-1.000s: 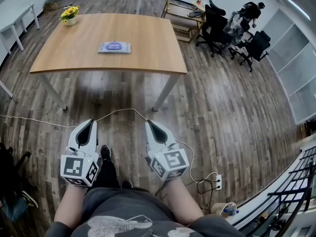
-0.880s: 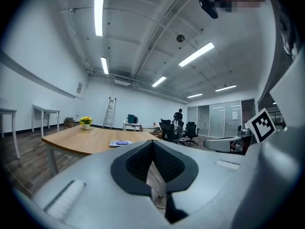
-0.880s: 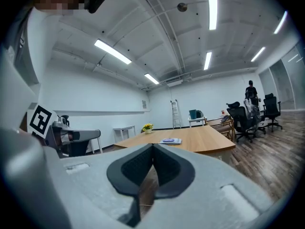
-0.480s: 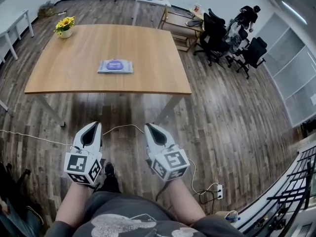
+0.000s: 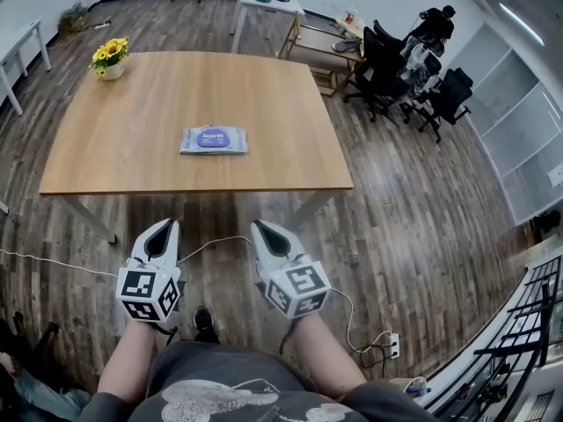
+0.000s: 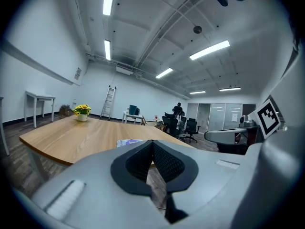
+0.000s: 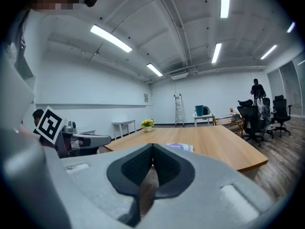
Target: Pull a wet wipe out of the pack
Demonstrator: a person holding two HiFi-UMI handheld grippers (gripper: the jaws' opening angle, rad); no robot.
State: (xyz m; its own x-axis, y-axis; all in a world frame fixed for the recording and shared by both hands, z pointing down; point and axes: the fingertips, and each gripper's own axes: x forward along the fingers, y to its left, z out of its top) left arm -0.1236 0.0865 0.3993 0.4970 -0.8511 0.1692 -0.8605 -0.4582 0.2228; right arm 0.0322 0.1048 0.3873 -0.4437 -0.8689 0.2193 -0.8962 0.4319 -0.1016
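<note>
A flat pack of wet wipes [image 5: 214, 140] with a purple lid lies on the wooden table [image 5: 123, 139], a little right of its middle. It also peeks over the jaws as the pack [image 6: 129, 141] in the left gripper view and the pack [image 7: 179, 147] in the right gripper view. My left gripper [image 5: 160, 228] and right gripper [image 5: 259, 229] are held side by side over the floor, short of the table's near edge. Both are shut with nothing between their jaws.
A pot of yellow flowers [image 5: 108, 57] stands at the table's far left corner. Office chairs [image 5: 396, 69] and a person [image 5: 431, 26] are at the far right. A cable [image 5: 53, 262] and power strip [image 5: 390, 338] lie on the wooden floor.
The table and pack have come closer in the head view as I walk toward them. Both grippers have stayed shut, side by side, and have advanced along with me.
</note>
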